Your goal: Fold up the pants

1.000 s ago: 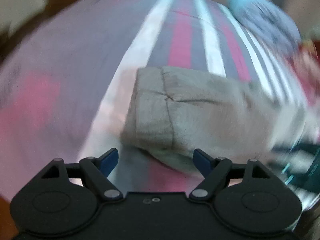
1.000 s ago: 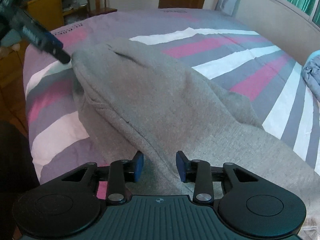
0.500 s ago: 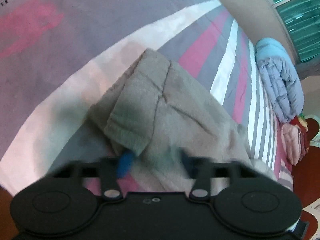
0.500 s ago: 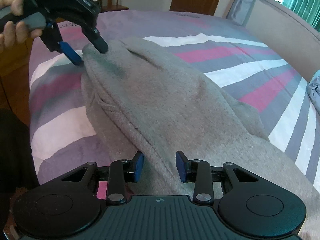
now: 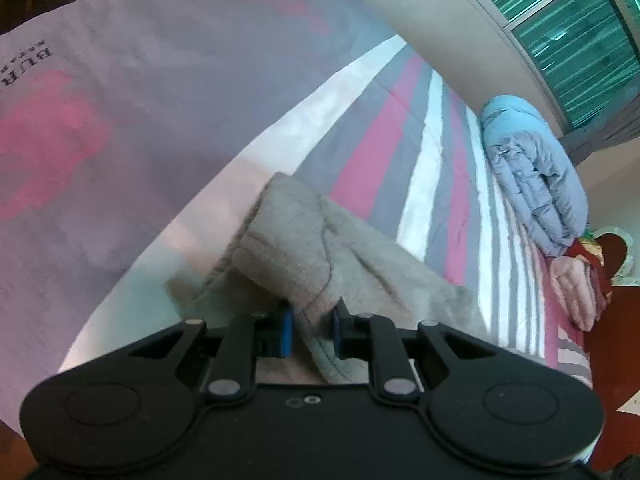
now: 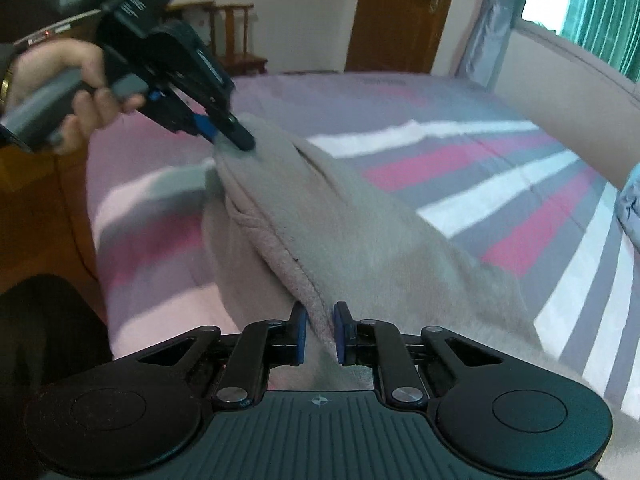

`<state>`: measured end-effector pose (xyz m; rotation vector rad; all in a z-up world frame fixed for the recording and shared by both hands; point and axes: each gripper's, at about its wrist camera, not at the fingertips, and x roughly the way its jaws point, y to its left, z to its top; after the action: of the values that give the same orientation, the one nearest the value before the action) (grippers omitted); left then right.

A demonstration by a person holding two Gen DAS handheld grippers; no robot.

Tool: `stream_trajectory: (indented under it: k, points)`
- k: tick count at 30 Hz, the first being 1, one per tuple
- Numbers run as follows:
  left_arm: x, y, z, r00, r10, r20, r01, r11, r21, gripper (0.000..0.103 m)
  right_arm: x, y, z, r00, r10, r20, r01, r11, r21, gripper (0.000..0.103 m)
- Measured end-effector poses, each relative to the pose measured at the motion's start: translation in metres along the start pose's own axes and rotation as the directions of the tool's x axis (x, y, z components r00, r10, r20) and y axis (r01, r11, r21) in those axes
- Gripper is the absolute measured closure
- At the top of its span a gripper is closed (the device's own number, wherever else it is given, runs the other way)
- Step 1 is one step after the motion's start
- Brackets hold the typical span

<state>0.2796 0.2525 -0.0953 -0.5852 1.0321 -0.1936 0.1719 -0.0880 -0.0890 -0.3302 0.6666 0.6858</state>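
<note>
- The grey pants [image 6: 340, 224] are spread across the middle of the right wrist frame, on the striped bedspread [image 6: 500, 200]. One hemmed end is bunched up at the centre of the left wrist frame [image 5: 296, 256].
- My left gripper [image 5: 312, 330] sits bottom centre in its own view, pinched down narrow on a fold of the pants hem. Cloth is squeezed right between the blue pads [image 5: 285, 332]. The jaws have just been closing onto it.
- From the right camera I can see that same gripper at the upper left [image 6: 236, 136], biting the far corner of the pants, with the hand [image 6: 68, 92] wrapped round its grey handle.
- My right gripper [image 6: 320, 332] is bottom centre, jaws narrow and just closed in on the stitched edge of the pants, which runs between the pads.
- Further out: a rolled blue quilt [image 5: 536, 172] at the right edge of the left view, pink folded stuff [image 5: 572, 292] below it.
- A brown door [image 6: 400, 16] at top centre of the right view, a wooden chair [image 6: 240, 40] to its left.
</note>
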Motion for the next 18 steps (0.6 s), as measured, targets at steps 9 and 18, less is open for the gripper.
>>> stream_trajectory:
  k: [9,18]
  points:
    - [0.019,0.029,-0.012,0.997,-0.007,-0.077,-0.002,0.994,-0.110,0.082,0.044,0.019,-0.028,0.993,-0.015,-0.113,0.016,1.000,0.005,0.088]
    - [-0.021,0.014,-0.008,1.000,-0.008,0.014,0.009,0.998,-0.059,0.068,0.035,0.011,-0.027,0.996,-0.002,-0.092,0.005,1.000,0.030,0.086]
